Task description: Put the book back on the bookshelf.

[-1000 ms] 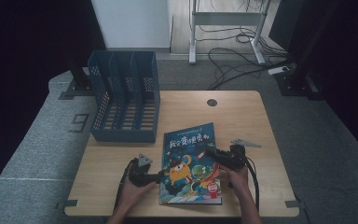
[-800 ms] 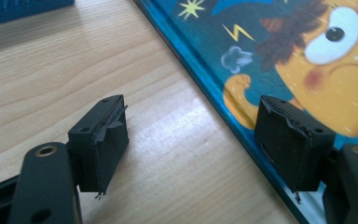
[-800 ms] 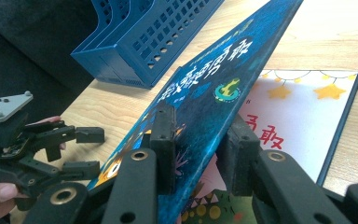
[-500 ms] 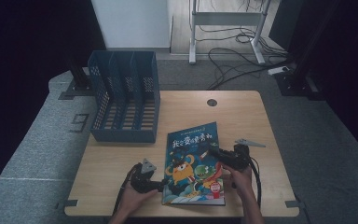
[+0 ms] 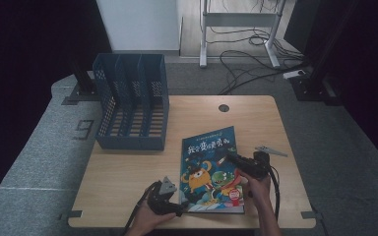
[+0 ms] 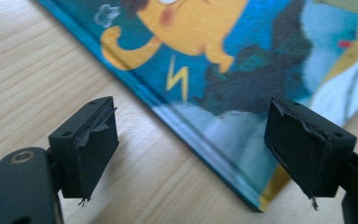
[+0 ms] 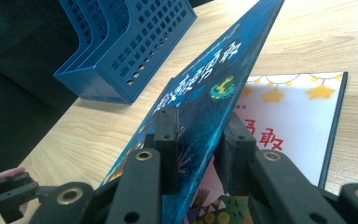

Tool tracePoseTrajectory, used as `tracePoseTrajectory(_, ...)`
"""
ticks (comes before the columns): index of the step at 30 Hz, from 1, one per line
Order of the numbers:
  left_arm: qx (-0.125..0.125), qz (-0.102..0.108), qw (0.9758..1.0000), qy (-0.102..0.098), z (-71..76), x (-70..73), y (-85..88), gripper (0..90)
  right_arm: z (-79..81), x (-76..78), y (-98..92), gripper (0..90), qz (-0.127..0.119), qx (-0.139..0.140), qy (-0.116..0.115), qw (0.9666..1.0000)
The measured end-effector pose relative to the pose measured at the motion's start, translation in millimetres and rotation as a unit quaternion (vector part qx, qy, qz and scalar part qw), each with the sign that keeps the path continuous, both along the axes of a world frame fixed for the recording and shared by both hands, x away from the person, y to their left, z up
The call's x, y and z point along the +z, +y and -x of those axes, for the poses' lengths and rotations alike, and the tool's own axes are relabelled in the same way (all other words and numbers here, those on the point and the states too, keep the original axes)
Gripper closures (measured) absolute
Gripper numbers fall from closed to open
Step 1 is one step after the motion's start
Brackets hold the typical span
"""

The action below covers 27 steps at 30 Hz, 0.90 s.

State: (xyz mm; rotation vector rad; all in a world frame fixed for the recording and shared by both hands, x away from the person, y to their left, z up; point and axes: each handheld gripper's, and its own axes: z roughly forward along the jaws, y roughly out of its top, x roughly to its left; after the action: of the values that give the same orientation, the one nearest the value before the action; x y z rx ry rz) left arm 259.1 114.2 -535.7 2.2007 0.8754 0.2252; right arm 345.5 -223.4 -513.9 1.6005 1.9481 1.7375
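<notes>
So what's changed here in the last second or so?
The left tongs have just been opening and slid back off the book, nothing between them now. The right tongs have lifted the cover, clamped on its edge. The file rack stayed put.

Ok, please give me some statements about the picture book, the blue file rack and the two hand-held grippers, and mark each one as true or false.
1. The right hand-held gripper is clamped on the front cover of the picture book, and that cover is raised off the page below. True.
2. The left hand-held gripper grips the spine of the book. False: its jaws have just been opening and stand wide apart above the book's lower left corner, with nothing pressed between them.
3. The blue file rack stands at the left rear of the table, apart from the book. True.
4. A book already stands in the file rack. False: its visible slots look empty.
</notes>
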Motion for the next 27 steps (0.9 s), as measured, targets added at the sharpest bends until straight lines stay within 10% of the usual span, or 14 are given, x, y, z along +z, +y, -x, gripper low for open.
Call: tracePoseTrajectory(27, -0.038, -0.016, 0.9992, 0.001, 14.2, -4.4, -19.1, 14.5, -1.5, -2.8, -12.0, 71.5, -0.012, -0.018, 0.005, 0.9998)
